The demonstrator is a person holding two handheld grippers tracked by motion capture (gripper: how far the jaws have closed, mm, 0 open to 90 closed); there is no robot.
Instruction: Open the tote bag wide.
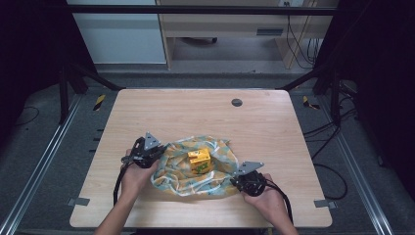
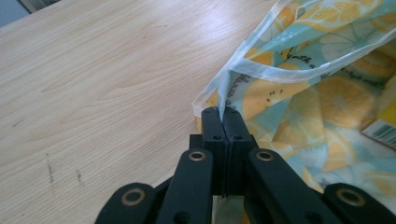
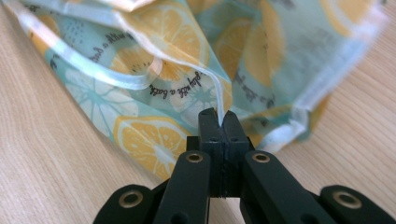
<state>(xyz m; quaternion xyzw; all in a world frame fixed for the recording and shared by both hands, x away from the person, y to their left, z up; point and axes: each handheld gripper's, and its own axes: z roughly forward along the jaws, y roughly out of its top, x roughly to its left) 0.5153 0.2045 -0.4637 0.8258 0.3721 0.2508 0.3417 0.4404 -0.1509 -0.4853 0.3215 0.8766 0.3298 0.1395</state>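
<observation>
A lemon-print cloth (image 1: 188,174) in teal and yellow lies crumpled on the wooden table (image 1: 205,117), with a yellow box (image 1: 199,161) resting in its middle. My left gripper (image 1: 159,149) is at the cloth's left edge. In the left gripper view its jaws are shut on the white-hemmed edge of the cloth (image 2: 261,70), pinched at the gripper tip (image 2: 223,114). My right gripper (image 1: 238,176) is at the cloth's right front edge. Its tip (image 3: 219,116) is shut on a hem fold of the cloth (image 3: 154,60). A corner of the yellow box (image 2: 383,130) peeks in at the right.
A round grey grommet (image 1: 237,102) sits in the far part of the table. Bare wood lies behind and to both sides of the cloth. Black frame bars and cables surround the table, with a desk beyond.
</observation>
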